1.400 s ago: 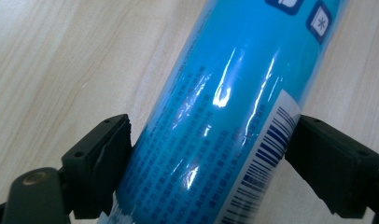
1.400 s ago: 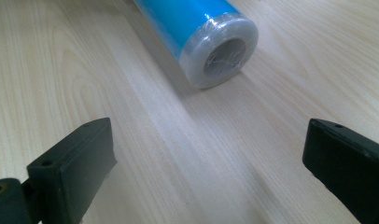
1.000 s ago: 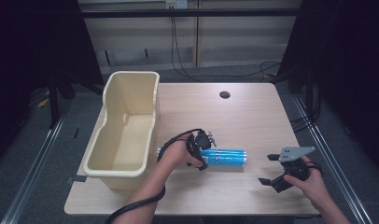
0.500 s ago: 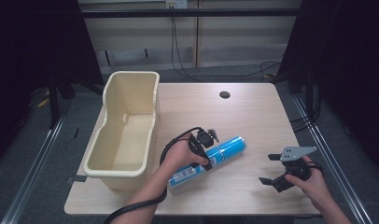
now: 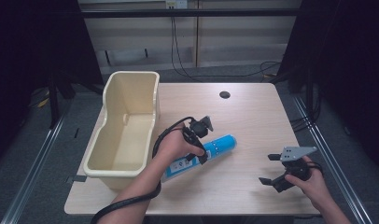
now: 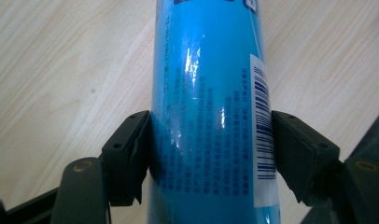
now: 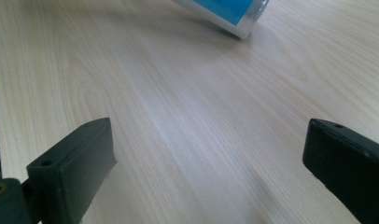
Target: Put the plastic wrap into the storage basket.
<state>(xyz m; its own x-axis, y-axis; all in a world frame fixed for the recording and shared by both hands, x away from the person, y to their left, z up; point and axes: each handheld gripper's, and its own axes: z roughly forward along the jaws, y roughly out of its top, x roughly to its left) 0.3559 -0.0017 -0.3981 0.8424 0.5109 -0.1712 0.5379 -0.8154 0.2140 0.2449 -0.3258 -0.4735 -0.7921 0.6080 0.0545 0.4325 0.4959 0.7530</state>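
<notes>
A blue cylindrical can (image 5: 220,145) with white label print is held slantwise just above the wooden table (image 5: 253,116). My left gripper (image 5: 198,150) is shut on its middle. In the left gripper view both black pads press on the can's (image 6: 206,93) sides, next to a barcode, and the left gripper (image 6: 211,158) looks down on the wood. My right gripper (image 5: 268,169) rests near the table's front right, open, with nothing between its jaws. In the right gripper view the right gripper (image 7: 211,158) faces bare wood, and one end of the can (image 7: 234,14) shows at the top.
A cream plastic tub (image 5: 131,77) stands along the table's left side, its near corner close to the can's lower end. A small dark cable hole (image 5: 224,94) sits in the tabletop at the back. Dark floor and rails surround the table.
The can lay level across the table a second ago. The left gripper has closed on it, swung it to a diagonal and raised it. The right gripper has not moved.
</notes>
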